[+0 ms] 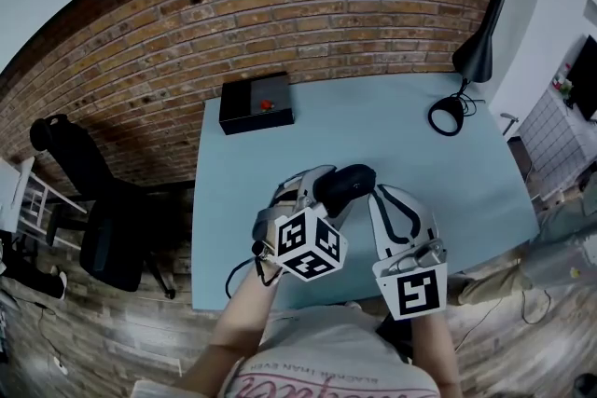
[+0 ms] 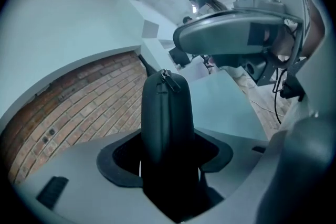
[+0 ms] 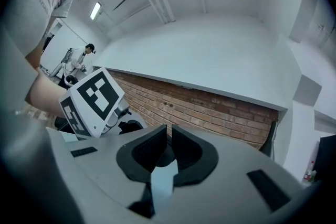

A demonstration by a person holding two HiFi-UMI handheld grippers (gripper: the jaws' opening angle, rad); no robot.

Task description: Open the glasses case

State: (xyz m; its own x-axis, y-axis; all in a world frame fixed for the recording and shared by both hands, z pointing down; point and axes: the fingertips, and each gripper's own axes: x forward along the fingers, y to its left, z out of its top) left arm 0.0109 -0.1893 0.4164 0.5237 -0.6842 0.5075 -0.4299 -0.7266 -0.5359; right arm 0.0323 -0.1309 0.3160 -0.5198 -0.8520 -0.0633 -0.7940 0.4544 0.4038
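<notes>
Left gripper view shows the left gripper [image 2: 168,161] pinching the dark glasses case [image 2: 167,115], with the zipper pull [image 2: 167,75] at its far end. The right gripper [image 3: 168,145], jaws pressed together and empty, is just right of the case, over the near part of the table [image 1: 392,135].

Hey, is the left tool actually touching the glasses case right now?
Touching. The left gripper view shows the glasses case clamped in the left tool, with both pads against its sides and no gap.
</notes>
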